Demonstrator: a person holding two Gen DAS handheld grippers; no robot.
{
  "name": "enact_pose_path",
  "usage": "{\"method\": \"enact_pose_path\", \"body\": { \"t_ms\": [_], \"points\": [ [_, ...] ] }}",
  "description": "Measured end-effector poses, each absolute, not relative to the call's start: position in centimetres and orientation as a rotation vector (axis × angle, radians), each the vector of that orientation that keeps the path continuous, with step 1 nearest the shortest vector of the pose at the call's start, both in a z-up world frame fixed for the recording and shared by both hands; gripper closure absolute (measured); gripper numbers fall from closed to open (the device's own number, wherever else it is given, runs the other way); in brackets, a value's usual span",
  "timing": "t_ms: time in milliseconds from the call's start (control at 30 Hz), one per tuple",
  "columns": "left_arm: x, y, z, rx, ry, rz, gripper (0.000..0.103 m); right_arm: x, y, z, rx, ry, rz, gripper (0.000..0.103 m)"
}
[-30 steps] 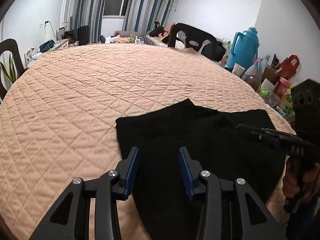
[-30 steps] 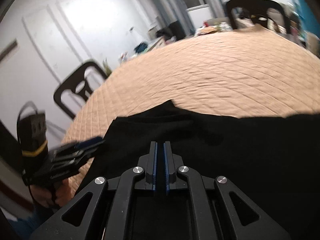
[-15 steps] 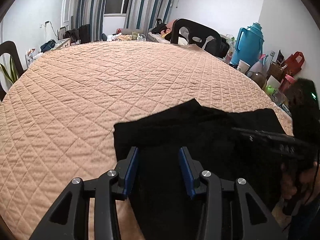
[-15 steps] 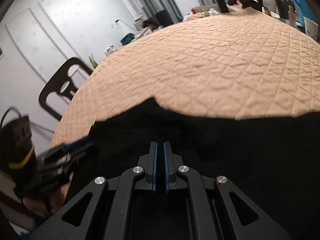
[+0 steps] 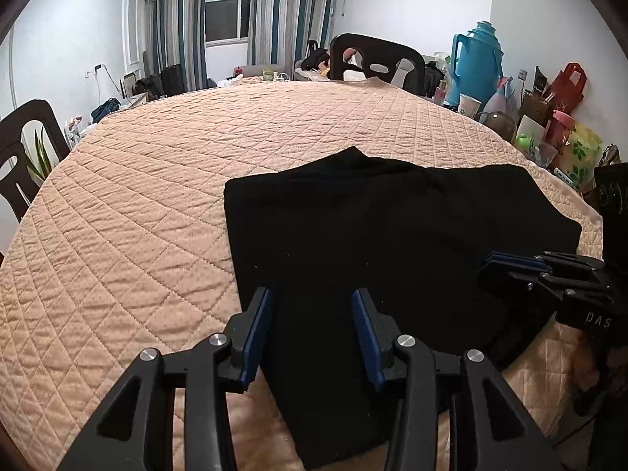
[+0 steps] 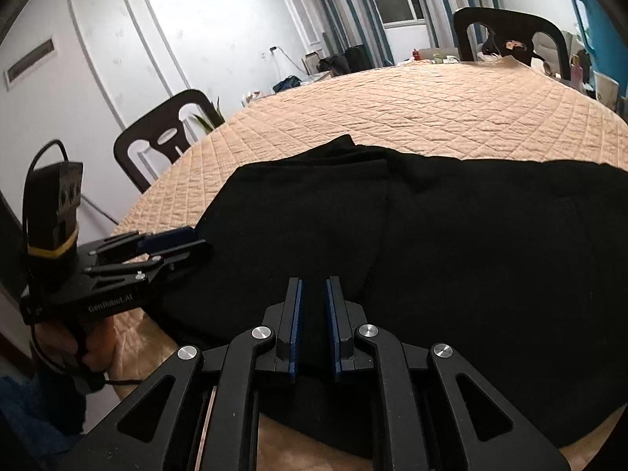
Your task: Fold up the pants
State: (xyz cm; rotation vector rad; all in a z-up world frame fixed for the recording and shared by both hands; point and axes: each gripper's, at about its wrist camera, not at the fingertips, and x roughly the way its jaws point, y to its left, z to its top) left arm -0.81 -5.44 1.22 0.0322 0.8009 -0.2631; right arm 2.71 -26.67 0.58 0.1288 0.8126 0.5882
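Black pants point(image 5: 392, 235), folded into a broad dark slab, lying flat at the near edge of a round table point(image 5: 157, 196) covered in a peach quilted cloth; one pointed corner of the fabric juts toward the far side, and a faint seam runs down the middle in the right wrist view point(image 6: 431, 243). Left gripper point(image 5: 312, 314) poised over the near left part of the pants, its blue-lined jaws spread wide with only black fabric visible between them and nothing clasped; seen side-on from the right wrist camera point(image 6: 172, 243), its tips sit at the left edge of the garment, and whether they touch the cloth cannot be told. Right gripper point(image 6: 314, 314) over the near middle of the pants, jaws parted by a narrow gap and holding nothing; from the left wrist camera point(image 5: 510, 267) it appears at the near right edge of the garment. The rest of the quilted surface stretches away toward the far side. Around the table: a dark chair point(image 5: 376, 59) at the far side, another chair point(image 5: 19, 149) at the left with a green plant point(image 5: 39, 157) beside it, a blue thermos point(image 5: 477, 66) and assorted bags and cups at the far right, and striped curtains point(image 5: 274, 19) flanking a window point(image 5: 227, 11) on the far wall.
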Motion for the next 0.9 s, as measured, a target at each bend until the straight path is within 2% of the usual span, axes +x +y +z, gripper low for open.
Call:
{"method": "enact_pose_path", "body": {
  "t_ms": [900],
  "points": [
    [-3.1, -4.8, 0.9, 0.009, 0.745, -0.285, 0.052, -0.3, -27.2, 1.7, -0.001, 0.773, 0.473, 0.089]
  ]
}}
